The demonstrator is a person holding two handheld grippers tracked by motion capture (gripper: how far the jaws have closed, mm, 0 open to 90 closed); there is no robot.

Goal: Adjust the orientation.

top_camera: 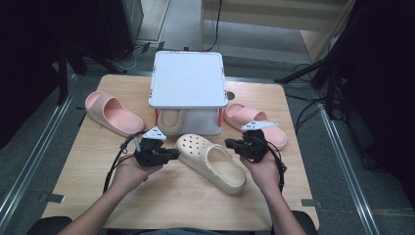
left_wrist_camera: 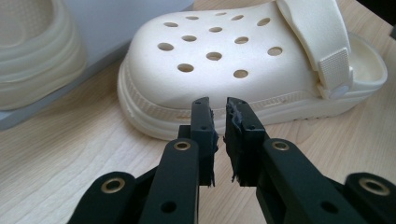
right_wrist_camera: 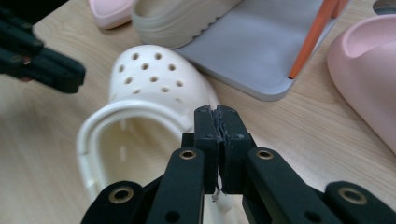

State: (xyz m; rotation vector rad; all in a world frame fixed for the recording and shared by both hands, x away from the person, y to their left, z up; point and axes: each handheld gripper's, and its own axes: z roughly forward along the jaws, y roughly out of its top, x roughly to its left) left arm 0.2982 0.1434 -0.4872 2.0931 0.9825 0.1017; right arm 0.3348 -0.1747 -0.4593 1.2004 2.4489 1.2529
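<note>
Holding 1 cream clog: grey rack; second clog outside

Two pink slippers flank a white shoe rack; another cream clog sits inside.

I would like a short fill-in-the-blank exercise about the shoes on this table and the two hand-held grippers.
1. The cream clog lies on the table between the two hand-held ____.
2. The upper of the clog has many round ____.
3. The other cream shoe sits on the lower level of the grey ____.
4. The two slides at the sides are ____ in colour.

Missing words: grippers; holes; rack; pink
</note>
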